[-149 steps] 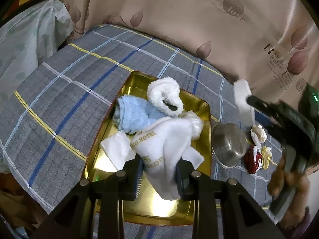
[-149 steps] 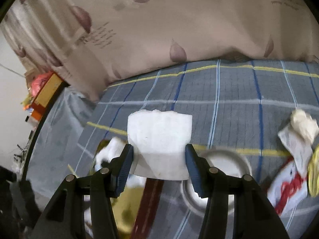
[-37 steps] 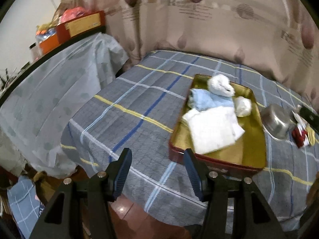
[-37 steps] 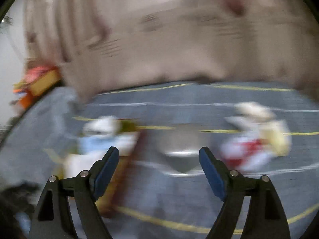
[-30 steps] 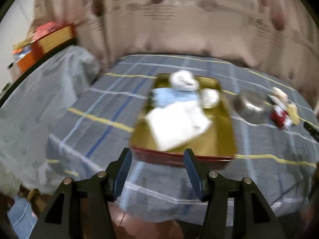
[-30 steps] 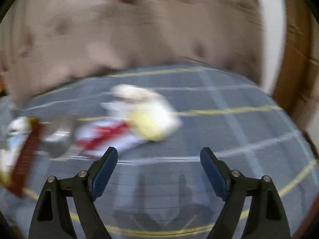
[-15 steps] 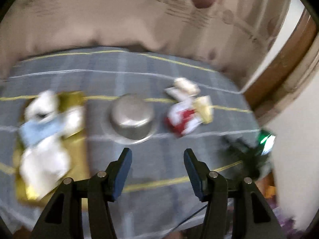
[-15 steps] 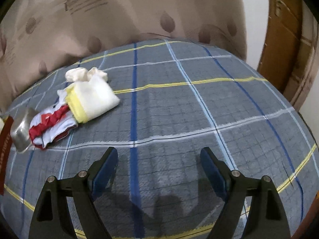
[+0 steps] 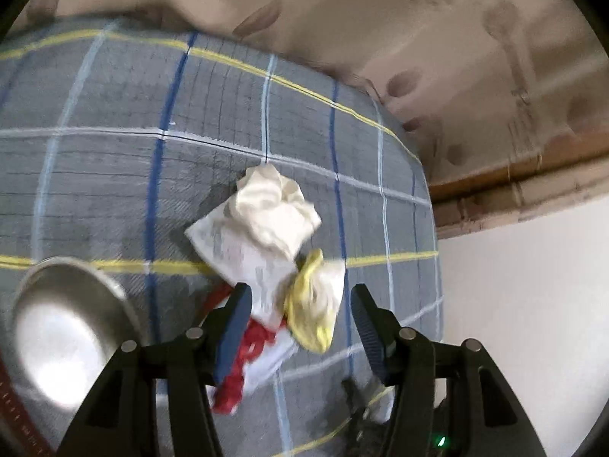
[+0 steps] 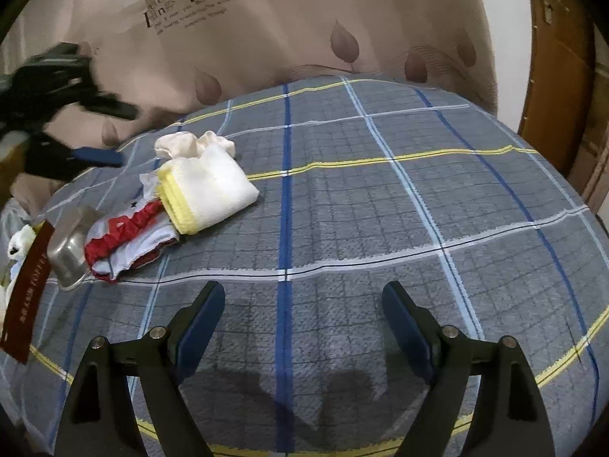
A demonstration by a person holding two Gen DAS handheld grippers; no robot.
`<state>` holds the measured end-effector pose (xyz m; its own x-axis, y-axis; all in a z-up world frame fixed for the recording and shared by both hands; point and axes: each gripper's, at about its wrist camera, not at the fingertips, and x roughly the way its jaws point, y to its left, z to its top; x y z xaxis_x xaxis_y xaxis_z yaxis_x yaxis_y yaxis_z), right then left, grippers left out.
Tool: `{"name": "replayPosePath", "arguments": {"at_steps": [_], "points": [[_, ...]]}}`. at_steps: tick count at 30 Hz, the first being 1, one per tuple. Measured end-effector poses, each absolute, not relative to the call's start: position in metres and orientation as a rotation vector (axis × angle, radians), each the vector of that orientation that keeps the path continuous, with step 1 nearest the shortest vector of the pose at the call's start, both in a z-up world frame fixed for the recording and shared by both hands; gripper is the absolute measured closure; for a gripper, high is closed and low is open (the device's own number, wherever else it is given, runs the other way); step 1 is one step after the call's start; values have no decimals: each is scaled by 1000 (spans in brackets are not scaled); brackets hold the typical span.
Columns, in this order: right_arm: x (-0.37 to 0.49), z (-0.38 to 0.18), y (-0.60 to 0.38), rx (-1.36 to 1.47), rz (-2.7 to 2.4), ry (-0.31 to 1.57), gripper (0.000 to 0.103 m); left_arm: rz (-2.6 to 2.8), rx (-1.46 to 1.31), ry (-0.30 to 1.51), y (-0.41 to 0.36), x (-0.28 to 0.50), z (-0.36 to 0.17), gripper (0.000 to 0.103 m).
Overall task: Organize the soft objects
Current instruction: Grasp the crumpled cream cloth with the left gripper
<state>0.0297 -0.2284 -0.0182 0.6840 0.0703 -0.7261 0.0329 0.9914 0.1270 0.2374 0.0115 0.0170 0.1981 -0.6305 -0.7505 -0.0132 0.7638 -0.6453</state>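
The small heap of soft things lies on the grey plaid tabletop (image 10: 342,198), toward its far left part as the right wrist view has it: a folded white towel with a yellow edge (image 10: 213,190) (image 9: 316,304) rests on top, touching a crumpled cream cloth (image 10: 190,143) (image 9: 274,205) just behind it and a white garment with a red ruffled band (image 10: 125,236) (image 9: 243,358) that spreads out toward the near left. A flat white piece (image 9: 232,243) lies under the cream cloth and the towel. Just beside the red-trimmed garment, on its left, stands an upturned steel bowl (image 10: 70,253) (image 9: 64,335), touching or nearly touching it; which, I cannot tell. Past the bowl the dark red side of a tray (image 10: 28,285) shows at the picture's edge, with something white and fluffy (image 10: 17,245) in it. The left gripper (image 9: 300,323) hangs over the heap, its fingers wide apart on either side of the yellow-edged towel and gripping nothing; the view is blurred. The right gripper (image 10: 302,323) hovers over bare cloth well apart from the heap, fingers spread wide and empty, their shadow on the tabletop below. A beige leaf-print curtain (image 10: 304,19) hangs behind the tabletop, and a brown wooden door (image 10: 563,57) stands at the right.
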Motion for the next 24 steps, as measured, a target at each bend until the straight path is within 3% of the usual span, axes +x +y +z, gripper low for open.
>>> {"name": "replayPosePath", "arguments": {"at_steps": [17, 18, 20, 24], "points": [[29, -18, -227, 155, 84, 820, 20, -425, -622, 1363, -12, 292, -22, 50], [30, -18, -228, 156, 83, 820, 20, -414, -622, 1342, -12, 293, -22, 61], [30, -18, -228, 156, 82, 824, 20, -369, -589, 1315, -14, 294, -22, 98], [31, -19, -228, 157, 79, 831, 20, -325, -469, 1264, -22, 288, -11, 98]]}}
